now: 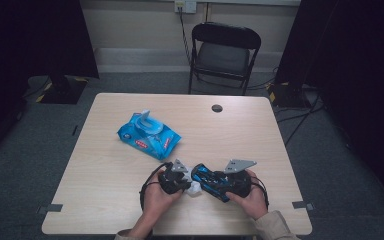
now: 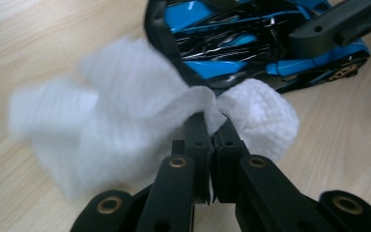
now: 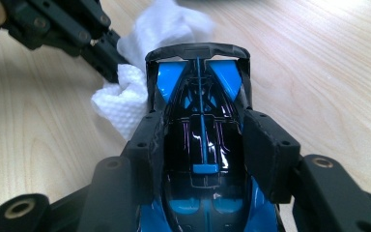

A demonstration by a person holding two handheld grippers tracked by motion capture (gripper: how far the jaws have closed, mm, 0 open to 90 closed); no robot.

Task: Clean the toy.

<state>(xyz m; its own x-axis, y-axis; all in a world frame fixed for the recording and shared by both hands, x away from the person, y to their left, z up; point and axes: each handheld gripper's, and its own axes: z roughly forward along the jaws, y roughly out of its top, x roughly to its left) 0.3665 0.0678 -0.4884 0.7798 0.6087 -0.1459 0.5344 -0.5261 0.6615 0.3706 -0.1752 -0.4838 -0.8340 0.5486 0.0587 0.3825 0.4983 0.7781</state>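
Wiping could go wrong if the white wipe (image 2: 125,111), pinched tight in the left claw (image 2: 211,126), slips free, or the blue toy car (image 3: 200,145), squeezed by the right claw (image 3: 203,130) just above the surface (image 1: 105,165), pops out.

Bare lab-like room; lone table (image 1: 110,200), folding chair (image 1: 223,55), dark stands (image 1: 62,85), carpeted floor (image 1: 25,170)

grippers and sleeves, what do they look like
Both the left gripper and the right gripper are black, with linked arms, brass-coloured pivot pins and flat fingers. Each carries a grey three-cornered plate and a looping black cable. The sleeve is beige.
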